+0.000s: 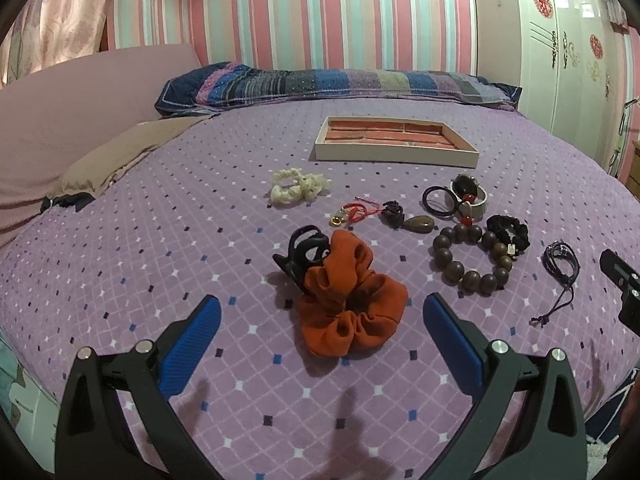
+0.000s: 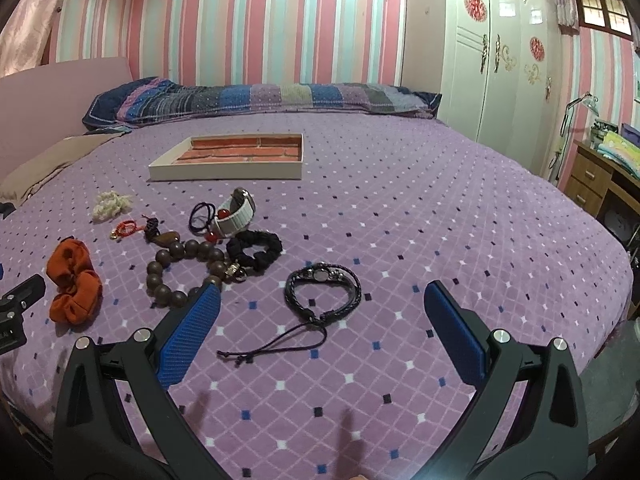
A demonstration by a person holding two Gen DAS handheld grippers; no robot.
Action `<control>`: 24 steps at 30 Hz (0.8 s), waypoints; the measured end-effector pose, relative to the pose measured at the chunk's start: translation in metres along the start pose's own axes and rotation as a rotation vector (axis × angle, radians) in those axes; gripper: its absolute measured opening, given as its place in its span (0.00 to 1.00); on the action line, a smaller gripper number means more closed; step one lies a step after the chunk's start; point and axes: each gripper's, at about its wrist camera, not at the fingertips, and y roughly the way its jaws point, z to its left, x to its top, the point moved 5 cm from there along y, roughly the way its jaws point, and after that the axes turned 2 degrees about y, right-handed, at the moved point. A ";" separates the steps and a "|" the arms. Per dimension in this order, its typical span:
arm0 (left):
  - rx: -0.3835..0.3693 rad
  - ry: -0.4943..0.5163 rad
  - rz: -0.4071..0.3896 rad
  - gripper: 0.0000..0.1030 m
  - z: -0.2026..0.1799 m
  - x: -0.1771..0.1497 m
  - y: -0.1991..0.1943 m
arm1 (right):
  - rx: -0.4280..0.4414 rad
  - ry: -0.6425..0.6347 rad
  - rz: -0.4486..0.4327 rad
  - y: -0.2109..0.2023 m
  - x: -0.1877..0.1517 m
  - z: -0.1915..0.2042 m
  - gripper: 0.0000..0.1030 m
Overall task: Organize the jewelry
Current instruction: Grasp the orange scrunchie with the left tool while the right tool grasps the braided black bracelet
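Note:
Jewelry lies on a purple bed. My left gripper (image 1: 320, 312) is open and empty, its fingers either side of an orange scrunchie (image 1: 348, 296) that lies by a black claw clip (image 1: 304, 252). My right gripper (image 2: 322, 304) is open and empty around a black braided bracelet (image 2: 324, 288). Between them lie a brown bead bracelet (image 1: 472, 260), also in the right wrist view (image 2: 184, 268), a black scrunchie (image 2: 254, 250), a white watch (image 2: 236, 212), a red cord charm (image 1: 352, 214) and a cream scrunchie (image 1: 296, 188). A shallow tray (image 1: 394, 156) with a brick-pattern floor sits beyond, also in the right wrist view (image 2: 224, 172).
A long patchwork pillow (image 1: 336, 84) lies at the bed's head against a striped wall. A white wardrobe (image 2: 492, 52) and a wooden desk (image 2: 600, 176) stand to the right. A tan cloth (image 1: 120, 152) lies at the bed's left.

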 end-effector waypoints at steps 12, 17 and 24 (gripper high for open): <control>-0.042 0.001 0.051 0.96 -0.012 -0.008 0.032 | -0.069 0.035 0.024 0.040 0.005 -0.041 0.94; -0.034 0.033 0.046 0.96 -0.020 -0.012 0.043 | -0.079 0.030 0.059 0.066 -0.005 -0.046 0.86; -0.032 0.023 0.054 0.95 -0.018 -0.012 0.057 | -0.078 0.021 0.078 0.089 -0.011 -0.043 0.77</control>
